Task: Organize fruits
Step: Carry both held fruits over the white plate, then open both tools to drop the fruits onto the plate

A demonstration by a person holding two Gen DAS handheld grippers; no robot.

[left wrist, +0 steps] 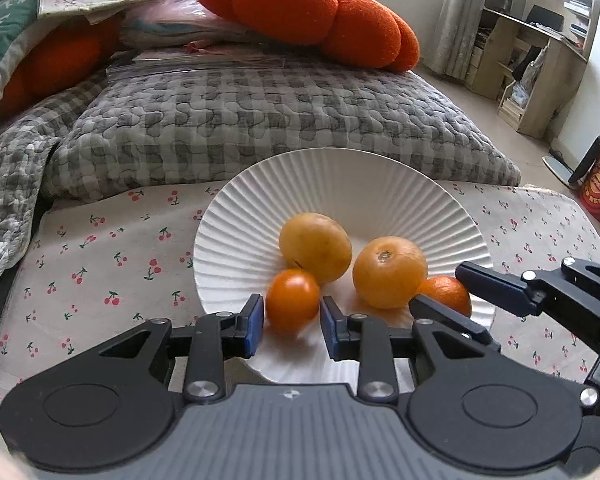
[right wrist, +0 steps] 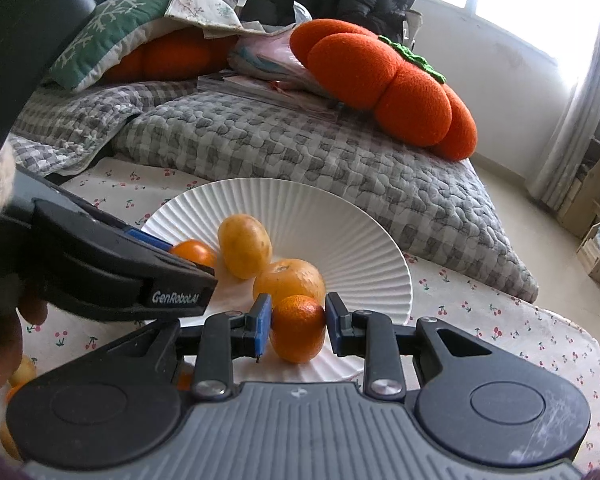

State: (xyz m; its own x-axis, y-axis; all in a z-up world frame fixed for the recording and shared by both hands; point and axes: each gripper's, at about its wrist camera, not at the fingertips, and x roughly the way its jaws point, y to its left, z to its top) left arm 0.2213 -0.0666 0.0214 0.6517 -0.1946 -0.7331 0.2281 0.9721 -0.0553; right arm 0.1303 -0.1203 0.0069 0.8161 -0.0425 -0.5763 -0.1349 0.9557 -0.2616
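Note:
A white ribbed plate (left wrist: 380, 184) (right wrist: 340, 216) sits on the cherry-print cloth and holds several orange fruits. My left gripper (left wrist: 292, 322) stands open around a small orange fruit (left wrist: 293, 300) at the plate's near edge, with a small gap on each side. A yellow fruit (left wrist: 315, 246) (right wrist: 245, 245) and a larger orange (left wrist: 389, 271) (right wrist: 290, 278) lie behind it. My right gripper (right wrist: 298, 326) is shut on a small mandarin (right wrist: 298, 328) (left wrist: 446, 292) over the plate's near right edge. The left gripper's small orange fruit also shows in the right wrist view (right wrist: 194, 252).
A grey checked quilted cushion (left wrist: 260, 120) lies right behind the plate, with orange pumpkin pillows (left wrist: 308, 12) on it. More fruit (right wrist: 22, 372) lies on the cloth at the lower left of the right wrist view. Wooden shelves (left wrist: 540, 48) stand at the far right.

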